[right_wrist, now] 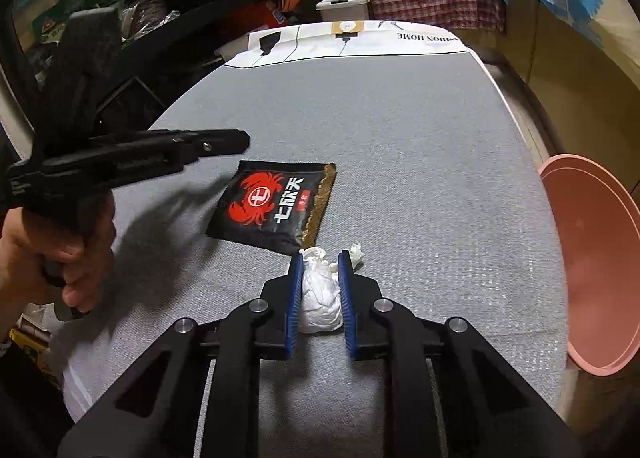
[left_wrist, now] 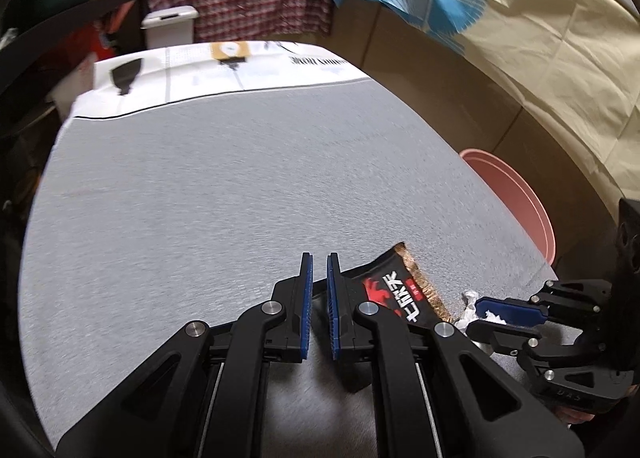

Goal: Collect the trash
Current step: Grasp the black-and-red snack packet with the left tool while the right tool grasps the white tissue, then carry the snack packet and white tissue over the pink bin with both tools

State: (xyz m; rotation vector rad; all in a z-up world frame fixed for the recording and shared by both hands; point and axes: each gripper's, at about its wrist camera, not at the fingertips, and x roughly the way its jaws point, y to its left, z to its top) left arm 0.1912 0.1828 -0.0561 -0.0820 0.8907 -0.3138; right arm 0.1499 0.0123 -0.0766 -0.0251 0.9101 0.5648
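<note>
Trash on the grey surface (right_wrist: 400, 117) amounts to two pieces, as far as we can see: a crumpled white tissue wad (right_wrist: 320, 294) at lower centre of the right wrist view, and a black snack wrapper (right_wrist: 276, 205) with a red crab print lying flat just above and left of it, one corner close to the wad.

Right tool (right_wrist: 319, 304): blue pads on either side of the tissue and pressing its flanks; we read this as a grasp on the wad, which appears to rest on the surface and is not yet lifted.

Left tool (left_wrist: 319, 306): pads nearly together, nothing between them. In its own view it sits at lower centre, with the wrapper just to the right of its tips and partly behind one finger. We cannot tell whether it touches the wrapper.

Pink bin (right_wrist: 592, 258): at the right edge of the frame, beside the surface. What shows of its inside holds nothing; the bottom is hidden.

Progress, our judgement: early. No piece is in the bin. Left to do: lift and drop the tissue, then take the wrapper.
</note>
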